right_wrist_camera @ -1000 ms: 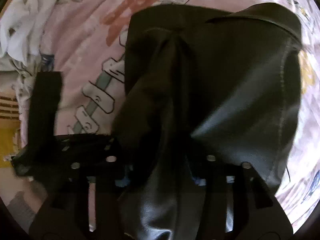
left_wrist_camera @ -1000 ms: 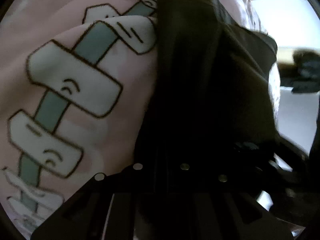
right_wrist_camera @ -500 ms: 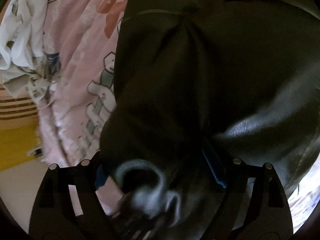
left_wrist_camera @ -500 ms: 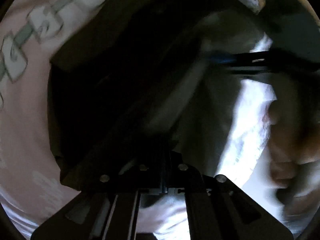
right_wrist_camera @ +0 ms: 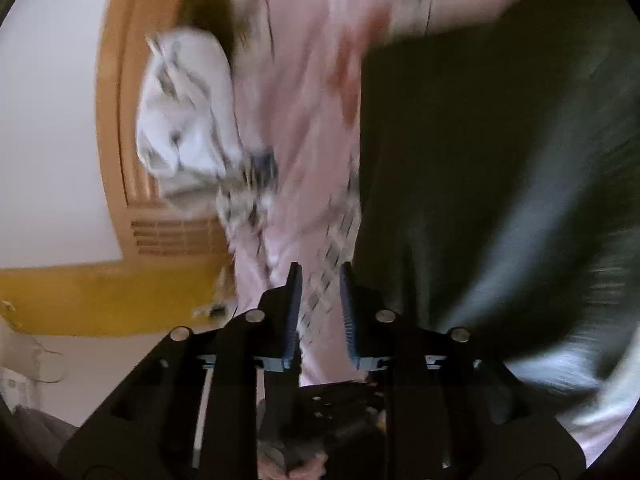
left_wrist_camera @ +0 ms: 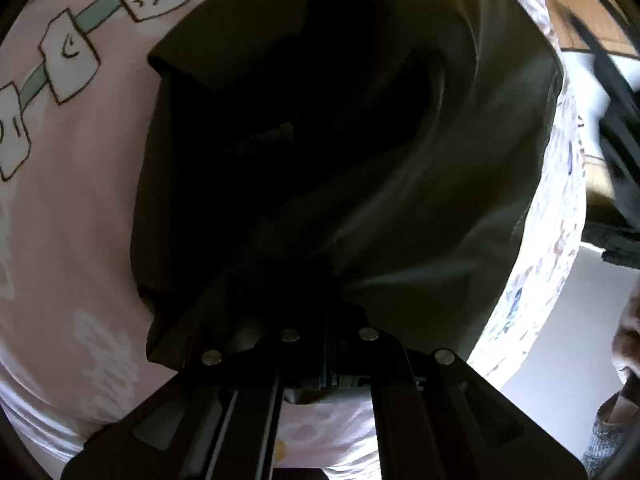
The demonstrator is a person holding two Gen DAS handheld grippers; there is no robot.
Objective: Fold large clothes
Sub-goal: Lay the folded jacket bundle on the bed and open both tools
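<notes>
A dark olive-black garment (left_wrist_camera: 360, 128) lies bunched on a pink printed bedsheet (left_wrist_camera: 68, 216). My left gripper (left_wrist_camera: 328, 304) is shut on a gathered edge of the garment, and the cloth fans out from its jaws. In the right wrist view the same garment (right_wrist_camera: 500, 184) fills the right side, blurred by motion. My right gripper (right_wrist_camera: 319, 280) is open and empty, its fingers apart over the pink sheet (right_wrist_camera: 304, 80) just left of the garment's edge.
A crumpled white garment (right_wrist_camera: 184, 112) lies at the sheet's far left edge. Behind it are a wooden headboard (right_wrist_camera: 120, 80) and a yellow bed frame (right_wrist_camera: 100, 300). The bed's edge and the floor (left_wrist_camera: 568, 340) show at the right of the left wrist view.
My right gripper has let go of the dark garment, opened, and swung left off it. My left gripper has kept its hold and the garment now lies lower on the sheet.
</notes>
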